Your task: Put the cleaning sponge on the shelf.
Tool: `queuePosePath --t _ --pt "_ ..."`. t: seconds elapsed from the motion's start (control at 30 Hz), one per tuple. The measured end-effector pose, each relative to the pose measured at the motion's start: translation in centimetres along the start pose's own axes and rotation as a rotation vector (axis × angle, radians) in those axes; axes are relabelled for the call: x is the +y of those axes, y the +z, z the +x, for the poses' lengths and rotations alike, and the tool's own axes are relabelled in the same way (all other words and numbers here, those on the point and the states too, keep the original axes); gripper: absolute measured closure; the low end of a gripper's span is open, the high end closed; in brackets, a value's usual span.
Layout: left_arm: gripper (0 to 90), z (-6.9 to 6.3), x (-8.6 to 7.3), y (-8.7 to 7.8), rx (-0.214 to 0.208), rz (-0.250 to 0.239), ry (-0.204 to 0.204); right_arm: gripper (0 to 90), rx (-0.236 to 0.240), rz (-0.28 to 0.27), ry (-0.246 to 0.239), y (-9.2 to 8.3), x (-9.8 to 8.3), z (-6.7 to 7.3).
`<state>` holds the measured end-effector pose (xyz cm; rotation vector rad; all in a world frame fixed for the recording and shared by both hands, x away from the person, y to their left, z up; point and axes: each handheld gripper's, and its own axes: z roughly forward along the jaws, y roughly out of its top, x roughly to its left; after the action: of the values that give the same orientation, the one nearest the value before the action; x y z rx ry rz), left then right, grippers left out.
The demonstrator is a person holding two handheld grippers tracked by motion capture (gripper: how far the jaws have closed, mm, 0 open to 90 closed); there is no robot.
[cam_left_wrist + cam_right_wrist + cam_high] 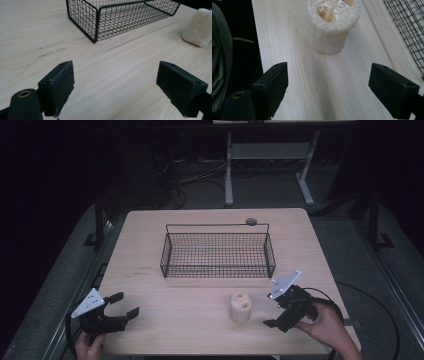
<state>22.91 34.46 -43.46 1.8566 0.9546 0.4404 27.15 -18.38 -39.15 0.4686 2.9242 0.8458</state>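
A pale, short loofah cylinder [240,307] stands upright on the wooden table [190,295], in front of a black wire basket [217,255] that has nothing in it. My right gripper [270,310] hovers just right of the loofah, open, jaws pointing at it. In the right gripper view the loofah [332,25] is ahead of the open gripper [328,77], and the basket's mesh [409,27] is at the right. My left gripper [125,304] is open near the front left corner. In its own view the gripper [115,75] faces the basket [117,17] and the loofah [197,27].
A small dark round object [251,221] lies at the table's back edge, behind the basket. A white bench frame [229,170] and cables stand on the floor beyond. The table's front edge runs close under both hands.
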Motion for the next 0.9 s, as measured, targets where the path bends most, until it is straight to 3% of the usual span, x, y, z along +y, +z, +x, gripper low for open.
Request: queuePosePath --t 0.43,0.9 --pt "14.1 0.0 0.0 -0.1 -0.002 -0.001 0.002 15.4 0.031 0.029 -0.054 1.0 2.9 -0.3" --pt "14.1 0.0 0.1 -0.1 -0.004 -0.003 0.003 15.4 0.058 0.070 -0.075 1.9 5.2 -0.7"
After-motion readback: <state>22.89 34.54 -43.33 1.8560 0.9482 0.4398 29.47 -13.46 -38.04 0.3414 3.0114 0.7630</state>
